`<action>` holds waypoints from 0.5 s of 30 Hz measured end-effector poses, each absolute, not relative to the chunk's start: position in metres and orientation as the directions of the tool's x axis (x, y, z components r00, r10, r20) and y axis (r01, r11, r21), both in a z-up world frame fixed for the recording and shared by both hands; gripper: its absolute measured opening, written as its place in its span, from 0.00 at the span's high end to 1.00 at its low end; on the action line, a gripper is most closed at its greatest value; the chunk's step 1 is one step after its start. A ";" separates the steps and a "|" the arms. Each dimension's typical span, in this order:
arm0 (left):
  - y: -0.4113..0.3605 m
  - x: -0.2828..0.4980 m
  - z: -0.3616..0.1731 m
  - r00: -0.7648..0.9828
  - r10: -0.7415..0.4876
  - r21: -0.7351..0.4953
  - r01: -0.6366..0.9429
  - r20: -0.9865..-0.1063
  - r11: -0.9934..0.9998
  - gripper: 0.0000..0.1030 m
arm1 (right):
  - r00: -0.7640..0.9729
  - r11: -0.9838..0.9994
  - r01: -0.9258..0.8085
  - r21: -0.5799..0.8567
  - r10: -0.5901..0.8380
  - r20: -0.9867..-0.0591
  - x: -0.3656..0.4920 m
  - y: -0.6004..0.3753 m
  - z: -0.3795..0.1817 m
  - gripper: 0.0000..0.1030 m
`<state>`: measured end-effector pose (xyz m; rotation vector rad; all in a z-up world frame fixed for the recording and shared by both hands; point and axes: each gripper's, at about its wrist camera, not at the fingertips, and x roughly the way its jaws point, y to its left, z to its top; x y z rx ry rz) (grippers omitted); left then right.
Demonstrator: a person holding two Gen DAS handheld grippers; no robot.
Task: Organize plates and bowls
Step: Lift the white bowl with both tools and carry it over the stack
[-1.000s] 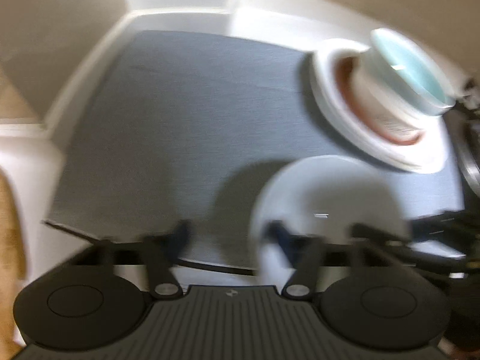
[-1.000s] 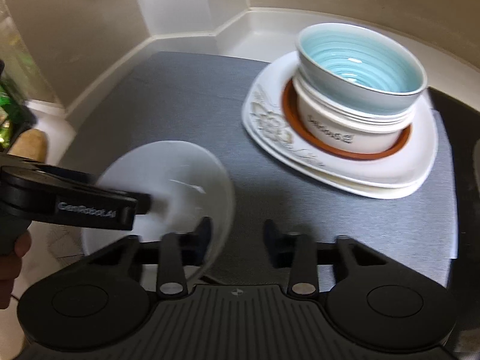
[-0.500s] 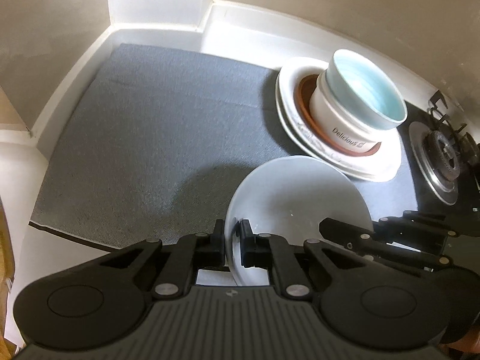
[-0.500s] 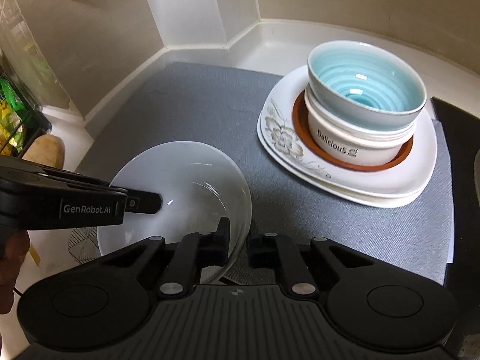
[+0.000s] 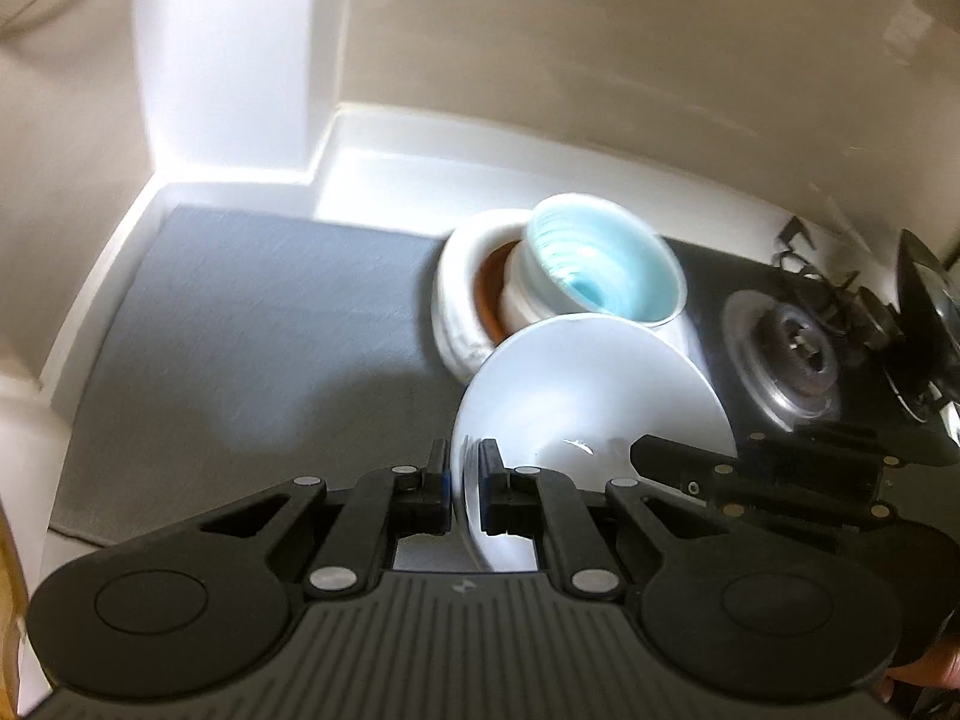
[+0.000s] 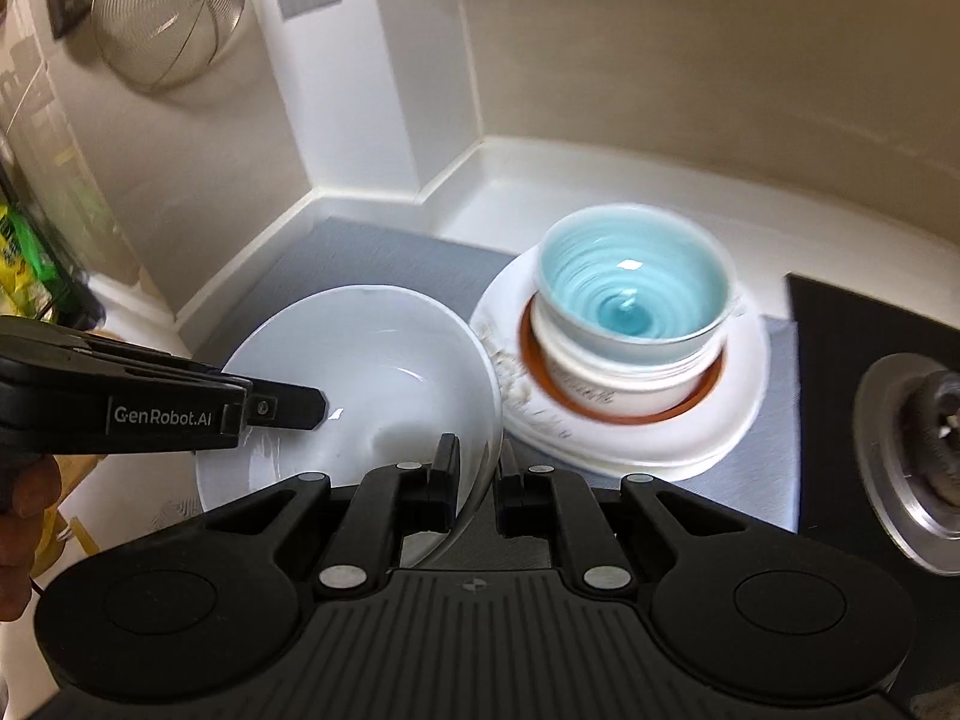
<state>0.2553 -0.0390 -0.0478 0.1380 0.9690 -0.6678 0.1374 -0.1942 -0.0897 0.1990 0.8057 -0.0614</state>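
A white bowl [image 5: 591, 396] [image 6: 372, 372] is held up above the grey mat by both grippers. My left gripper [image 5: 467, 489] is shut on its left rim; it also shows in the right wrist view [image 6: 300, 405]. My right gripper [image 6: 480, 483] is shut on its right rim; it also shows in the left wrist view [image 5: 672, 462]. Beyond the bowl stands a stack: a light blue bowl [image 6: 630, 294] [image 5: 600, 267] in a white bowl [image 6: 606, 387], on a brown saucer [image 6: 708, 384] and white plates [image 6: 744, 414].
A grey mat [image 5: 252, 324] covers the white counter, which ends in a corner of walls. A gas burner [image 5: 798, 354] [image 6: 924, 426] lies on a black hob to the right. A wire strainer [image 6: 168, 12] hangs on the wall at the upper left.
Both grippers closed on the white bowl's rim, then lifted it off the mat and carried it closer to the stack. The views tilted upward.
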 end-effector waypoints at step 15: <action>-0.118 0.276 -0.023 0.367 -0.519 -0.175 0.663 -0.772 0.728 0.91 | 0.731 0.960 0.239 0.143 -0.081 -0.678 0.135 -0.257 -0.062 0.89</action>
